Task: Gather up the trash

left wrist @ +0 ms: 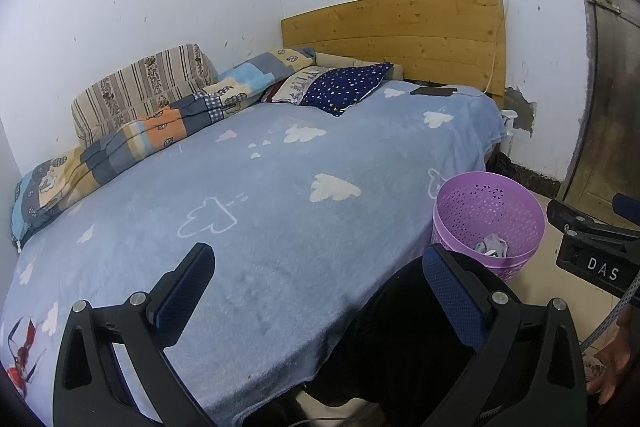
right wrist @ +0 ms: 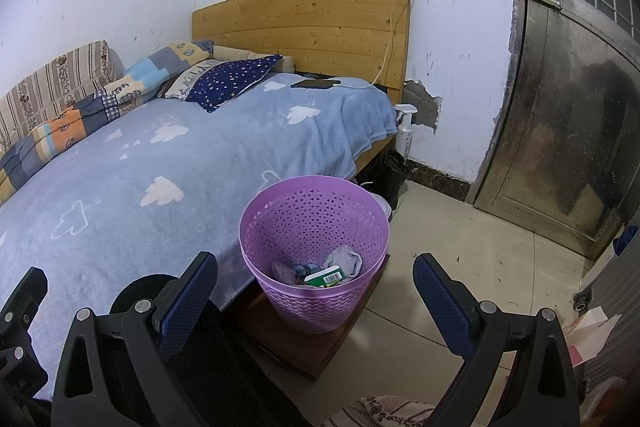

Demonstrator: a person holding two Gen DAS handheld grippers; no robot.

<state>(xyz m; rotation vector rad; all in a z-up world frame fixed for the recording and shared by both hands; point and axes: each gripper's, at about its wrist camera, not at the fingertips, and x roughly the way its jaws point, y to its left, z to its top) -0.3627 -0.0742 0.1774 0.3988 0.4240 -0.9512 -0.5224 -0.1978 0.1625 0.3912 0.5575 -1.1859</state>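
Observation:
A purple perforated basket (right wrist: 312, 311) stands on a low dark wooden stand (right wrist: 304, 347) beside the bed. Inside lie a green box with a barcode (right wrist: 326, 275), a crumpled grey piece (right wrist: 346, 261) and other scraps. My right gripper (right wrist: 316, 269) is open just short of the basket, holding nothing. In the left wrist view the basket (left wrist: 488, 207) is at the right, with a grey scrap (left wrist: 492, 247) in it. My left gripper (left wrist: 320, 287) hangs open and holds nothing, over the near edge of the blue cloud blanket (left wrist: 280, 187). A red and white patch (left wrist: 22, 351) shows at the blanket's left edge; I cannot tell if it is loose.
Folded quilts (left wrist: 140, 123) and a star pillow (left wrist: 348, 87) line the wall side of the bed. A phone on a white cable (right wrist: 316, 83) lies near the headboard. A spray bottle (right wrist: 405, 131) and black boots (right wrist: 394, 175) stand by the wall, with a metal door (right wrist: 560, 147) at the right.

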